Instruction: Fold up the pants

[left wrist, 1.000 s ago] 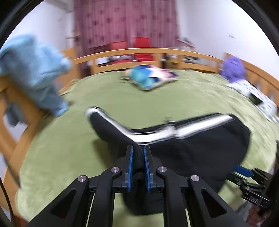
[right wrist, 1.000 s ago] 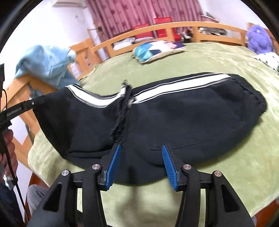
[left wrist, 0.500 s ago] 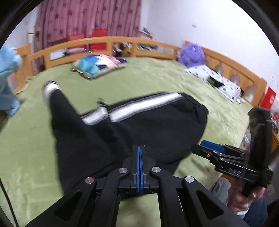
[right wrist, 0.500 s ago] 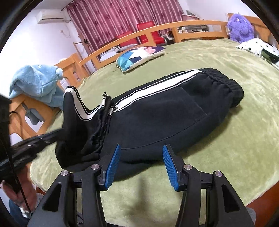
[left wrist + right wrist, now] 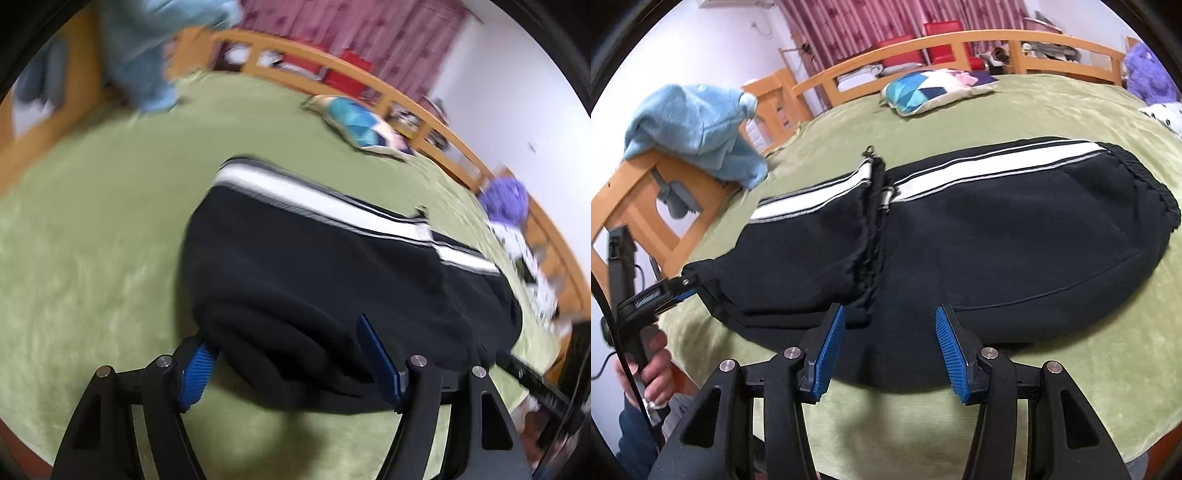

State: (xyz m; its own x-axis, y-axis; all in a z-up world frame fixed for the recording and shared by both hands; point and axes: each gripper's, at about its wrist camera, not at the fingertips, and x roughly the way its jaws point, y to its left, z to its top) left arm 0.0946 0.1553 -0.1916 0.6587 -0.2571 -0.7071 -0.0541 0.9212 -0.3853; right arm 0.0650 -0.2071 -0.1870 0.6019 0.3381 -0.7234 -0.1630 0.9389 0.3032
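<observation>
The black pants (image 5: 979,236) with a white side stripe lie folded over on the green blanket (image 5: 1052,110) of a bed, close to its near edge; only a narrow strip of blanket shows on the near side of the pants. Beyond the pants the blanket runs open and bare up to a patterned cushion (image 5: 934,90) near the wooden rail (image 5: 960,48) — wide room on that side. To the left of the pants the blanket is also clear as far as the bed's wooden end.

The left gripper (image 5: 291,360) points down at the pants' near left fold. Its jaws have just been opening and stand wide apart, with the bulky fold lying between the blue pads, not pressed; that view is blurred. In the right wrist view it shows at the pants' left corner, a hand (image 5: 652,373) around its handle.

The right gripper (image 5: 888,347) hovers over the near hem of the pants, tilted downward, jaws parted with black cloth below the gap and nothing clamped.

A light blue towel (image 5: 694,129) hangs over the bed's wooden end, left of the pants and well apart. A purple plush (image 5: 1148,72) sits at the far right by the rail, with a spotted white cloth (image 5: 1165,114) just beside it.
</observation>
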